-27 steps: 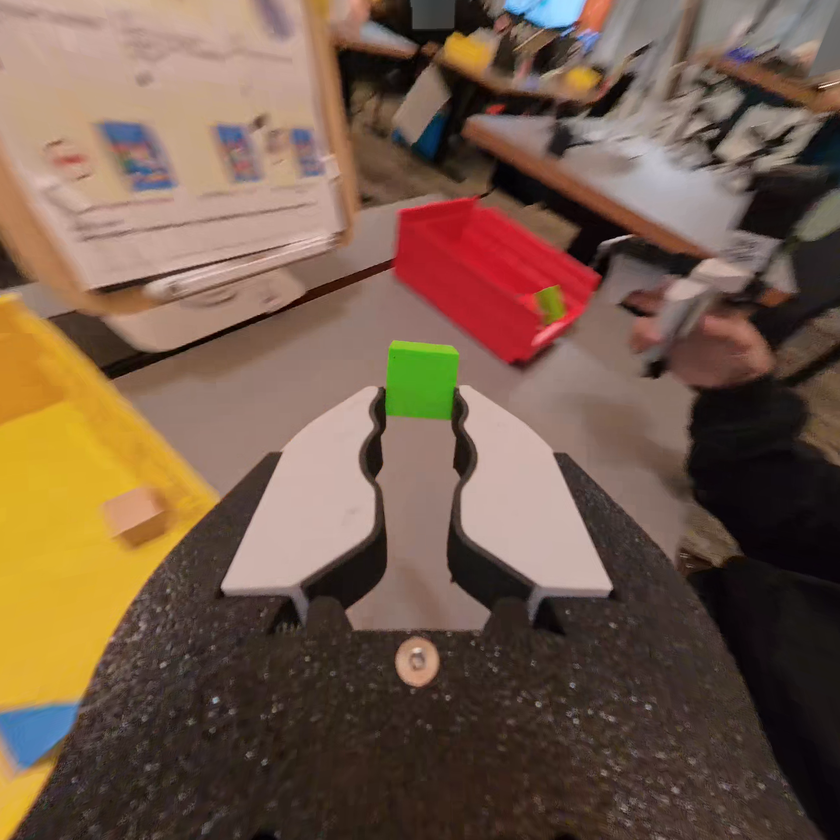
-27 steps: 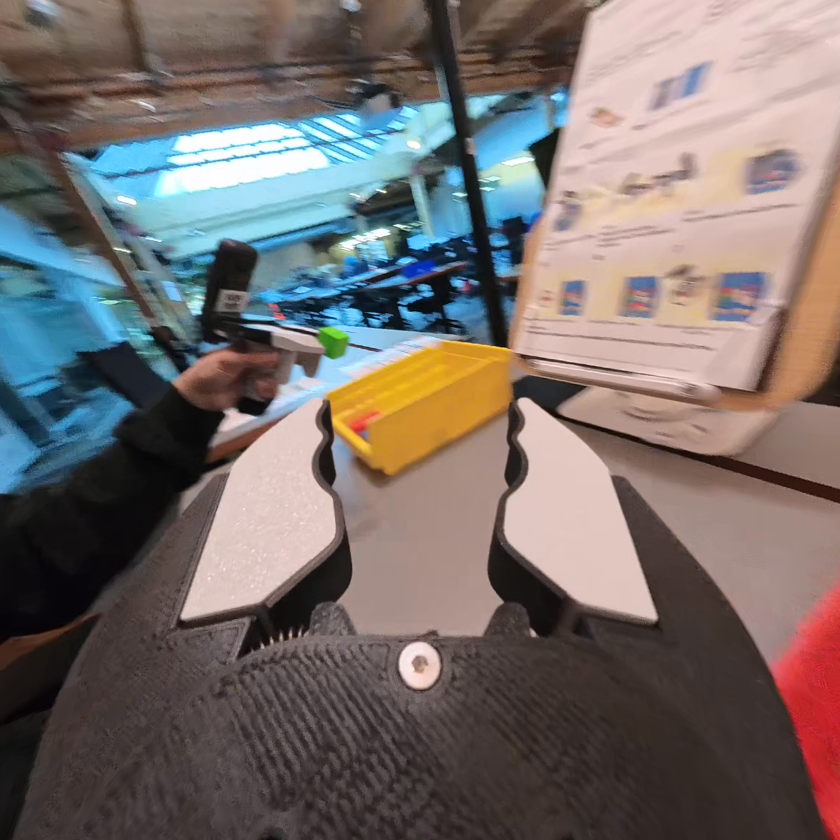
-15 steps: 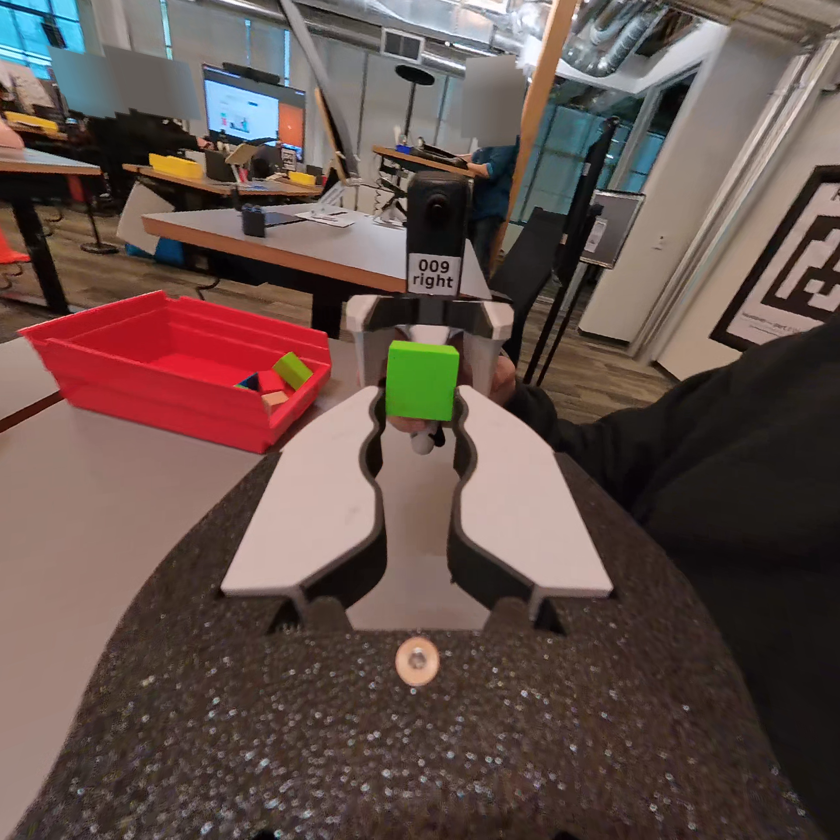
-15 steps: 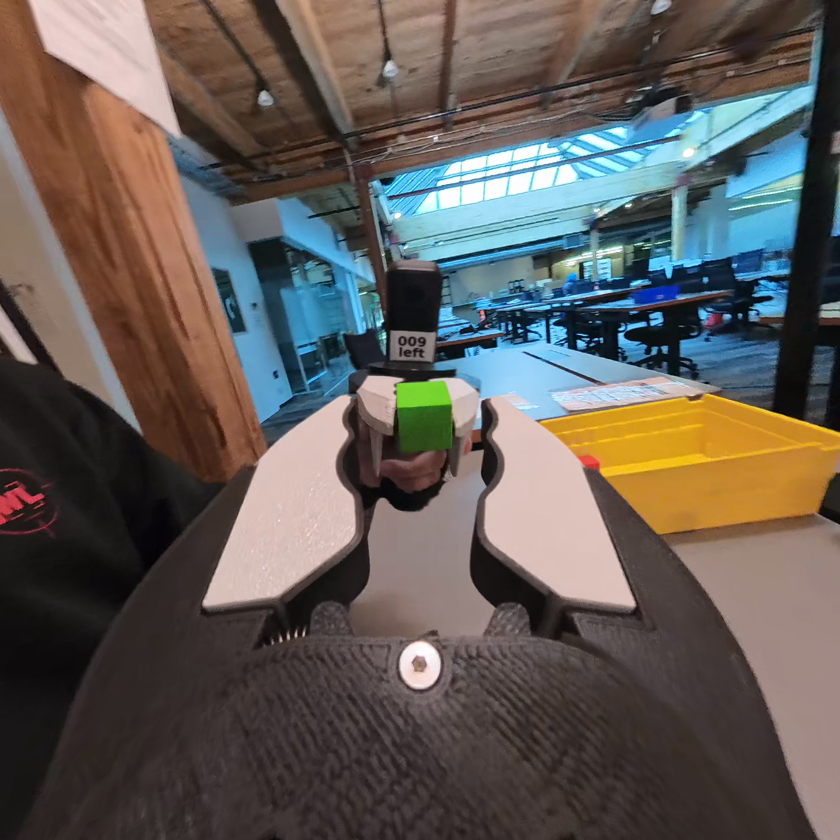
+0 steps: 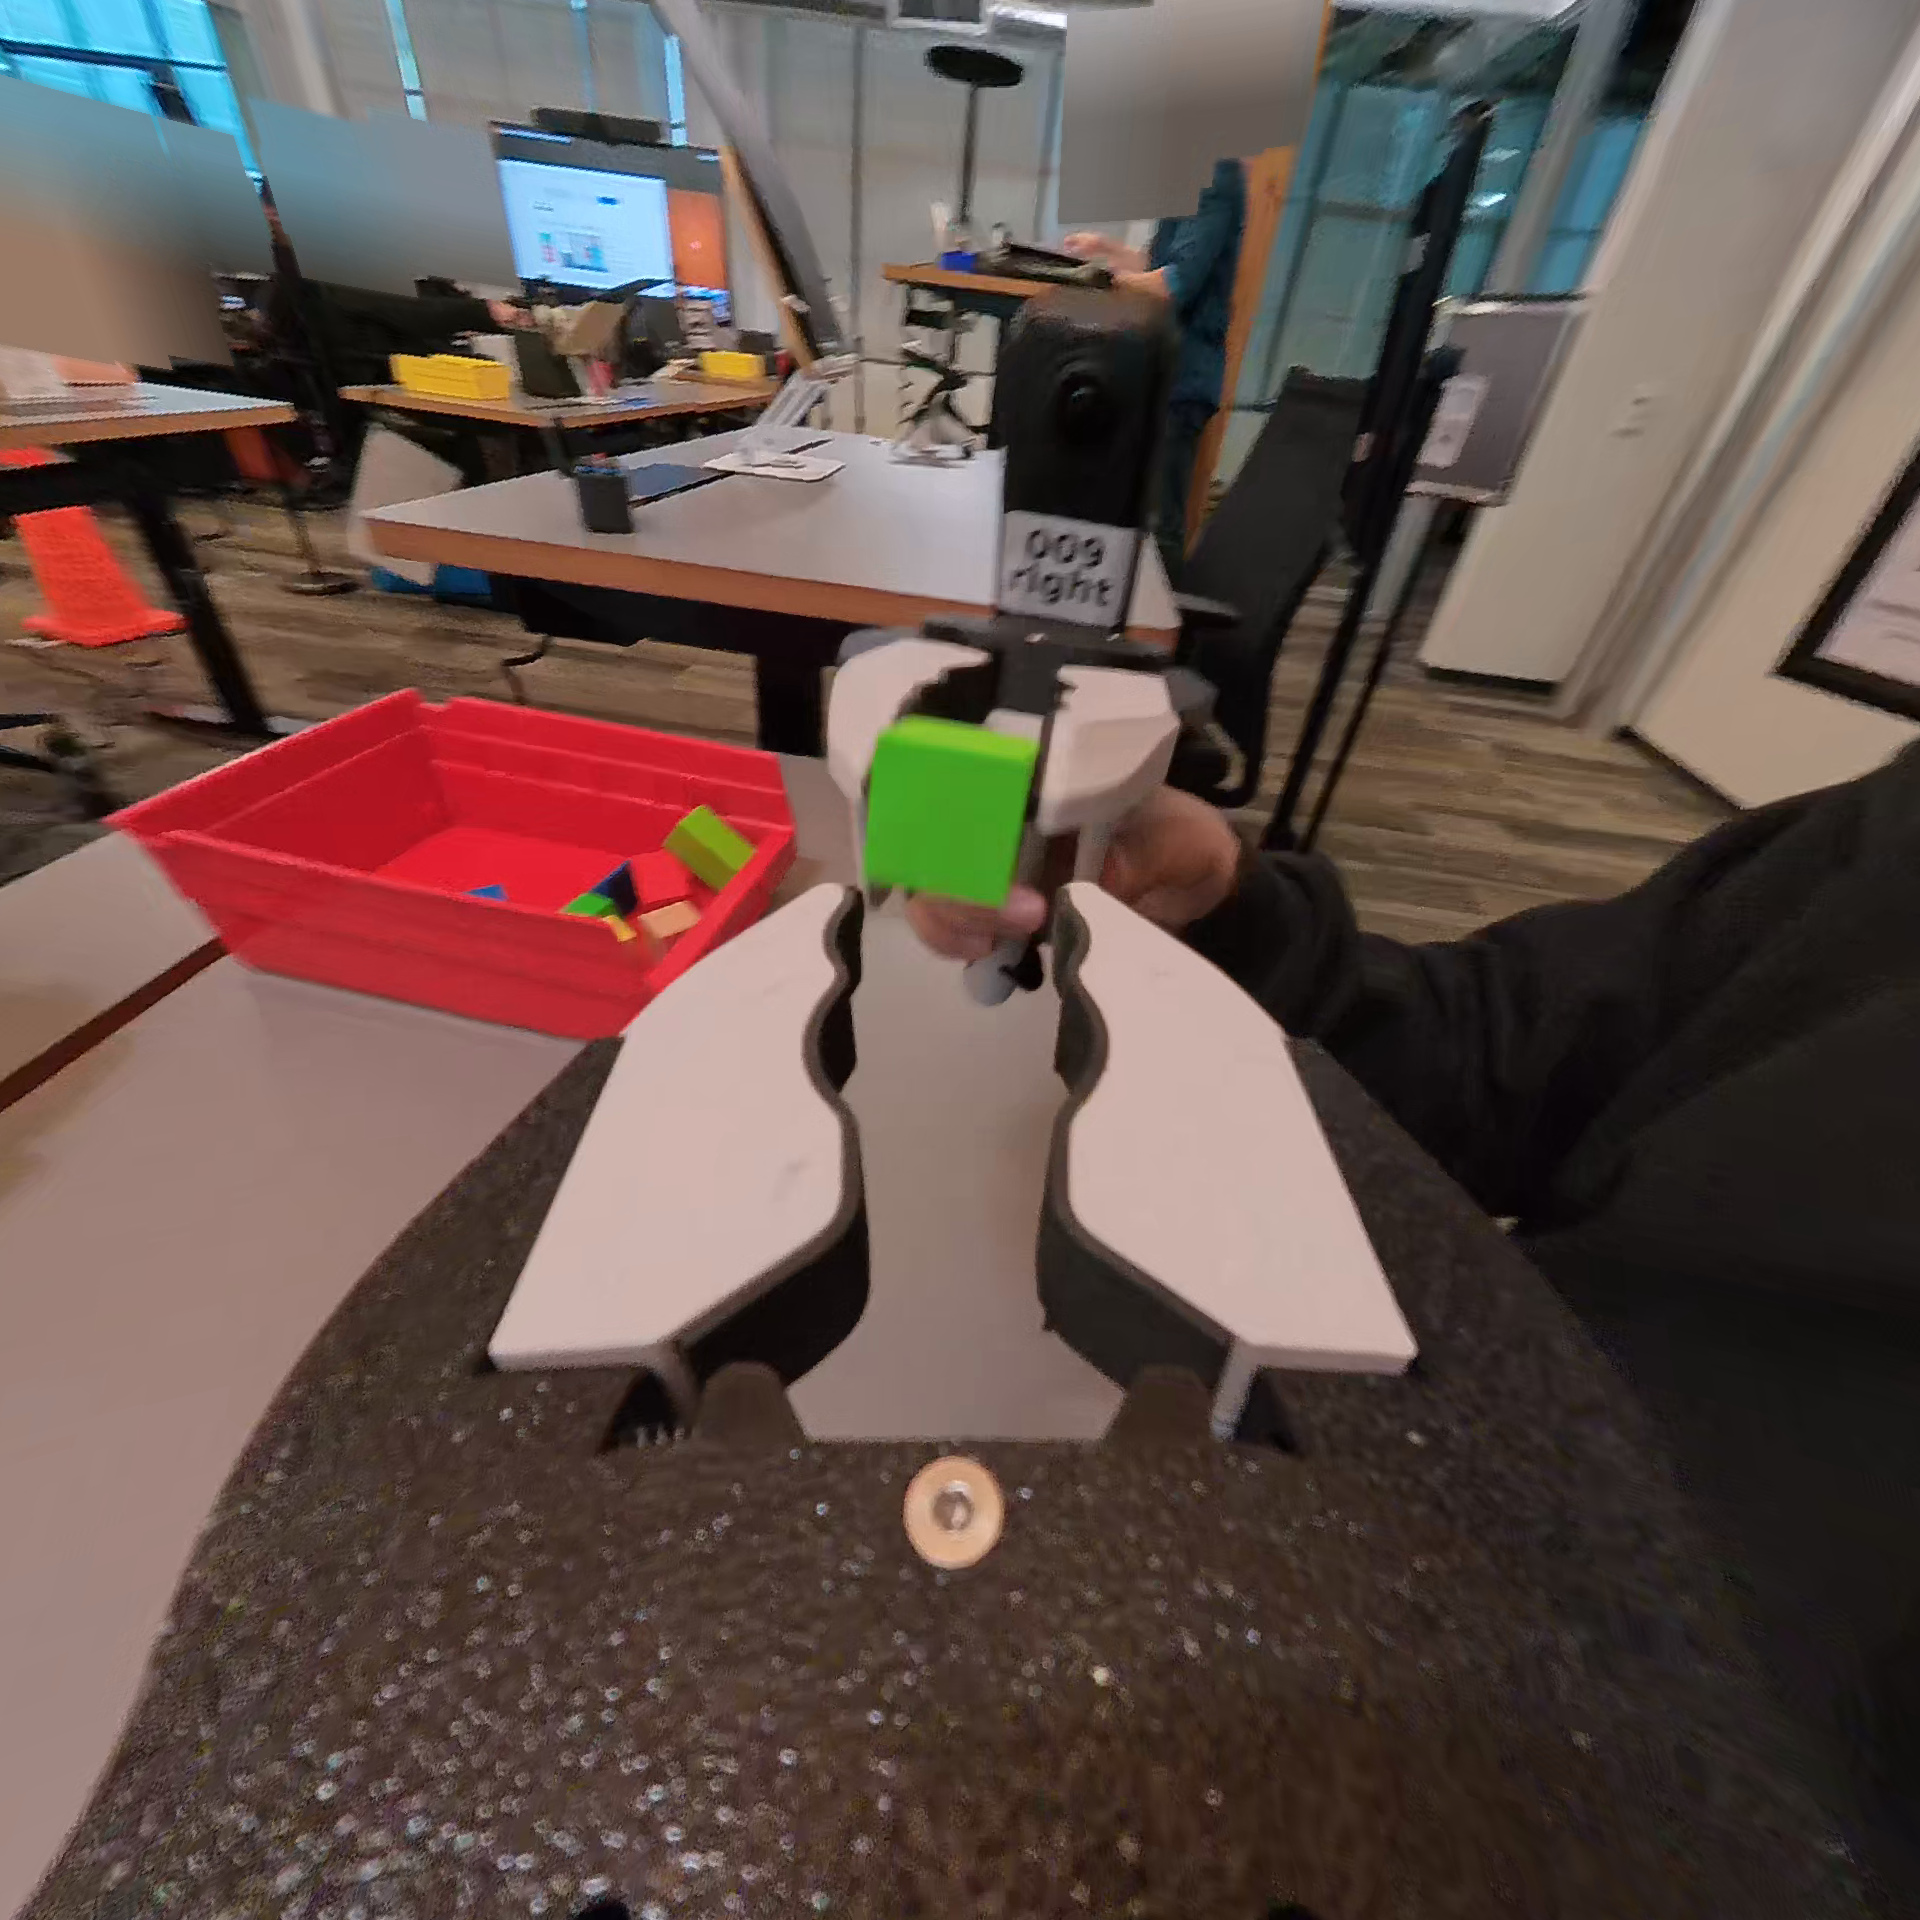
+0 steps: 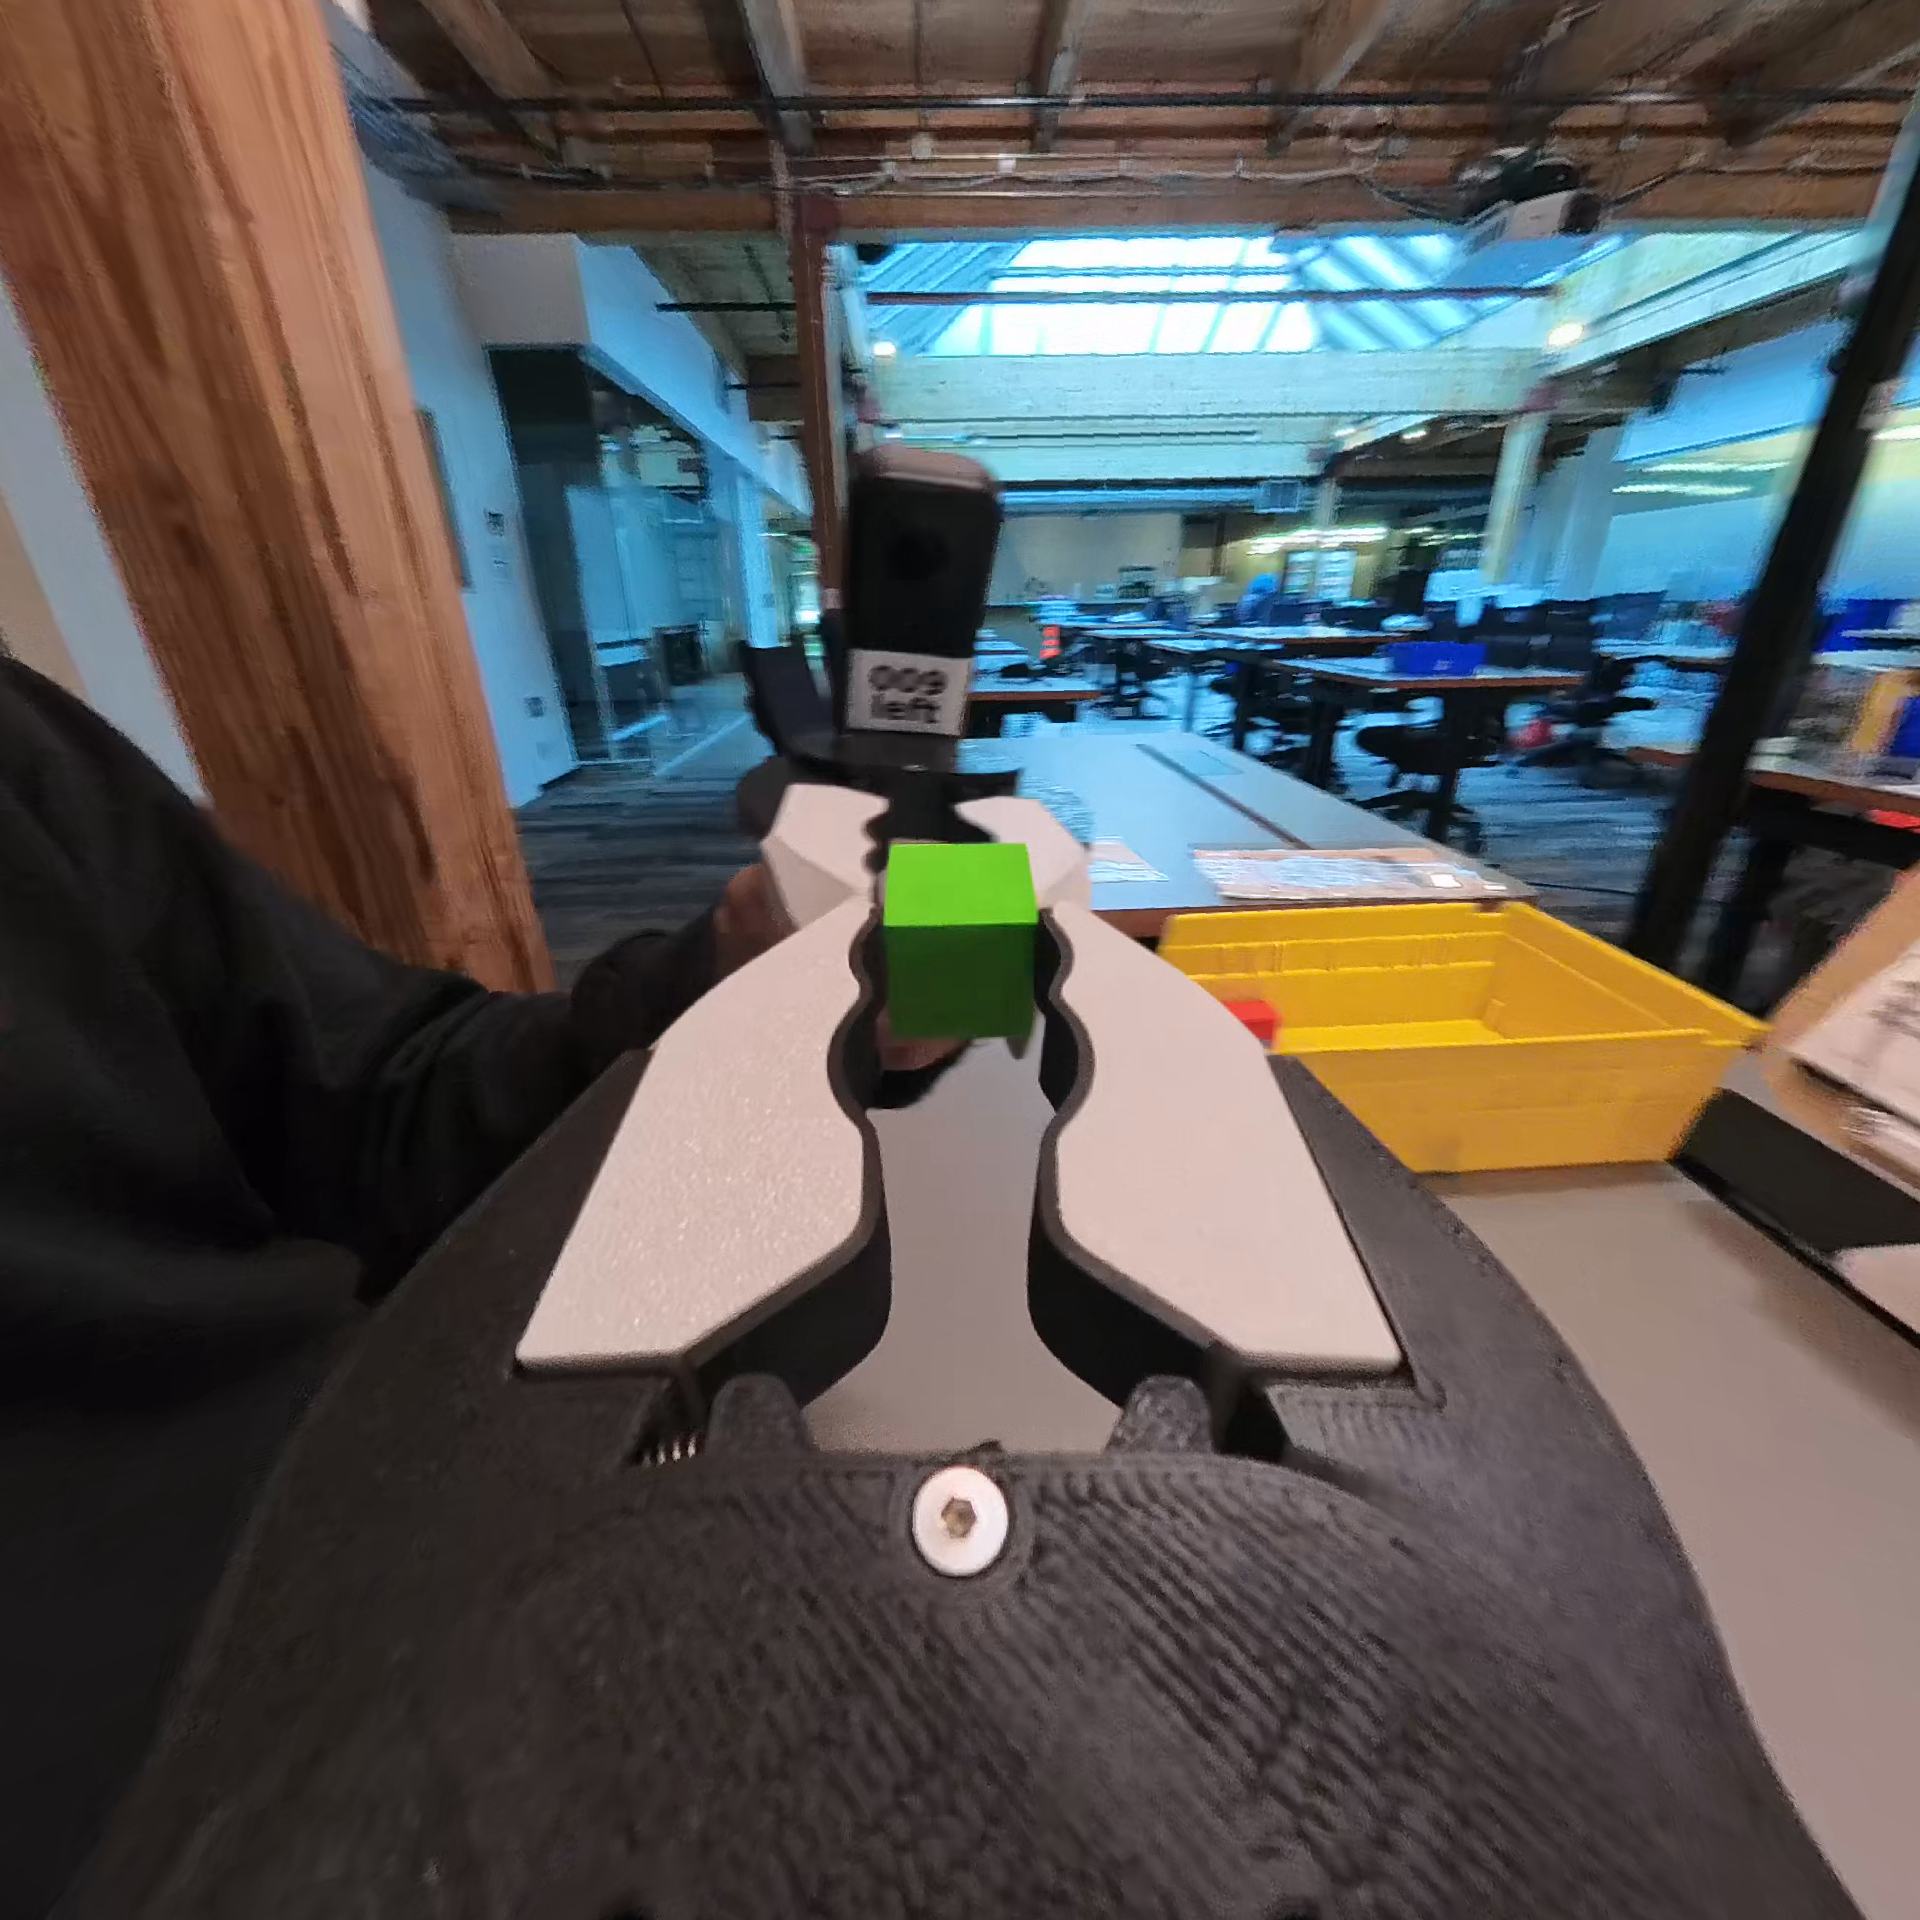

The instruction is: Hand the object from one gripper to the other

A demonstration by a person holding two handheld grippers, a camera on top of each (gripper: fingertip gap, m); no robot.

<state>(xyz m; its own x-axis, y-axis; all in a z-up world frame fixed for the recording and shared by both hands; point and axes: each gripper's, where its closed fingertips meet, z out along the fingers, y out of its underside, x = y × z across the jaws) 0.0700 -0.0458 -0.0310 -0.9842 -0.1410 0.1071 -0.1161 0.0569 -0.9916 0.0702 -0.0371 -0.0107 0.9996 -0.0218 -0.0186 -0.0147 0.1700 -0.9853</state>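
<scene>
Even, bright indoor light on my side — a cool blue wash pours from the long glass skylights [image 6: 1143, 301] overhead. The small bright-green wooden cube [image 5: 948, 810] smears with motion blur. Wide-angle bending bows every edge, and far desks go soft.

Two wrist views facing each other at close range, green block [image 5: 943, 812] [image 6: 958, 940] shared between them.

My left gripper [image 5: 956, 935] stands open; beyond its tips my right gripper [image 5: 951, 821] clamps the green block [image 5: 945, 810], red bin [image 5: 312, 883] behind.
</scene>
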